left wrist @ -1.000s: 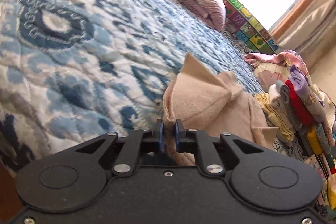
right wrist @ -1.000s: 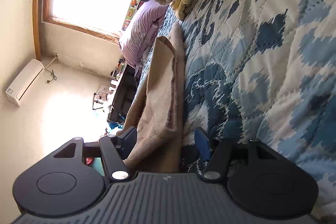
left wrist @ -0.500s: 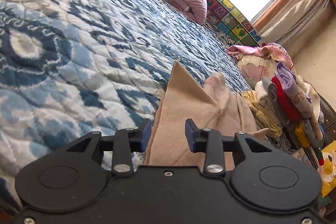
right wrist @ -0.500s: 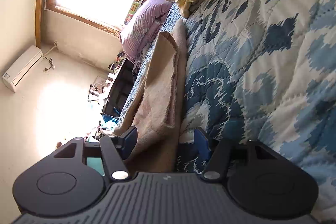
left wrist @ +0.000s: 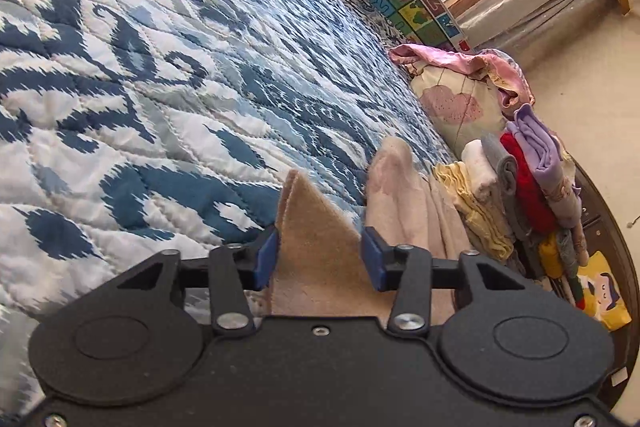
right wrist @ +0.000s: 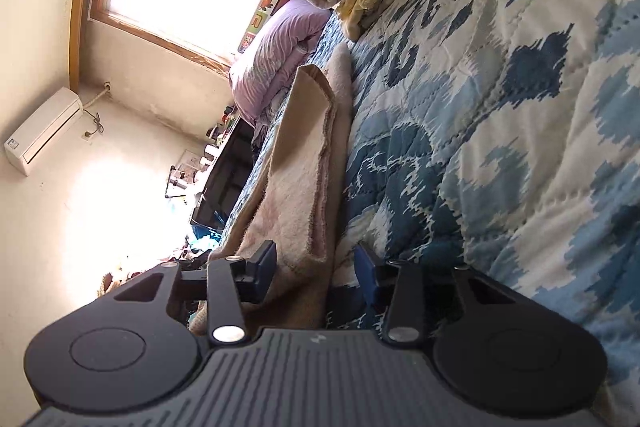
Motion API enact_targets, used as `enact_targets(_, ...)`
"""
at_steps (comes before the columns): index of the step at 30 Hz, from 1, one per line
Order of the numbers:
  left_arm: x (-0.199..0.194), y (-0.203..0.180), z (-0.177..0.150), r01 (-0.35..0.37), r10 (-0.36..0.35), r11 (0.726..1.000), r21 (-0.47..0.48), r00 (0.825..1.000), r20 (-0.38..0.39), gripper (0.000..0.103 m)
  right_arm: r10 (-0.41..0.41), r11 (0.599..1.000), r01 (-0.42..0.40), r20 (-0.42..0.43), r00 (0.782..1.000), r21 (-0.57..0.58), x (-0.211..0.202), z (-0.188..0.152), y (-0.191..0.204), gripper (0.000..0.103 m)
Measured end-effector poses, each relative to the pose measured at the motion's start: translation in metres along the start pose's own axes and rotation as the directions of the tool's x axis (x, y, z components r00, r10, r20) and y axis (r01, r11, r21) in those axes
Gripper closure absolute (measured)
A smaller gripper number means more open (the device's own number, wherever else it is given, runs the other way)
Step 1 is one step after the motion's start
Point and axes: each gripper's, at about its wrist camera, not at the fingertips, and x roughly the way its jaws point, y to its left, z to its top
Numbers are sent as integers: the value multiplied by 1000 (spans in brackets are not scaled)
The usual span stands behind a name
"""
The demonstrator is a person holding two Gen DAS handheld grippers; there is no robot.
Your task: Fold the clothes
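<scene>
Beige fleecy garment [left wrist: 316, 247] lies folded on blue/white quilt [left wrist: 160, 87], near the bed edge w/ the stack of folded clothes [left wrist: 516, 187] just beside its far end. Long narrow shape, layers doubled over. In left wrist view a pointed 2-layer corner sticks up; a pinker, rounded fold sits behind it. In right wrist view the garment [right wrist: 304, 187] runs lengthwise away from cam, top layer's fuzzy paler inside showing, raw edge along one side, far end turned over in a smooth tan fold.
</scene>
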Motion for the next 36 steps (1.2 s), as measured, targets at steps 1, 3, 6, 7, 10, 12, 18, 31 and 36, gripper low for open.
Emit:
enact_targets(1,-1,-3,-2,13,-13,1000,19,1000,6,103,1,1000,-2,3,1000,3,1,0,-1,66)
enact_targets(3,-9,-11,-6,23,-25,998,54,999,34,103,4,1000,-4,5,1000,2,1,0,-1,67)
enact_targets(6,-35,-27,-8,25,-36,995,97,992,118,103,4,1000,-4,7,1000,-3,1,-1,0,67)
enact_targets(7,-50,-32,-7,32,-50,994,105,985,168,103,4,1000,-4,7,1000,-4,1,-2,0,67)
enact_targets(10,-102,-27,-11,29,-47,998,58,941,334,103,4,1000,-4,7,1000,-5,1,-3,0,67)
enact_targets(12,-130,-11,-17,-15,19,1000,-12,906,422,103,4,1000,-4,7,1000,-5,1,-4,0,67)
enact_targets(18,-143,48,-46,-200,304,936,-289,873,382,103,6,1000,-5,6,1000,-5,1,-3,1,67)
enact_targets(31,-157,14,-131,-66,124,968,-243,965,231,45,6,1000,-6,5,1000,-5,0,-2,1,67)
enact_targets(36,-128,-11,-150,-105,134,978,-183,979,156,54,7,1000,-7,4,1000,-1,-1,-2,1,67)
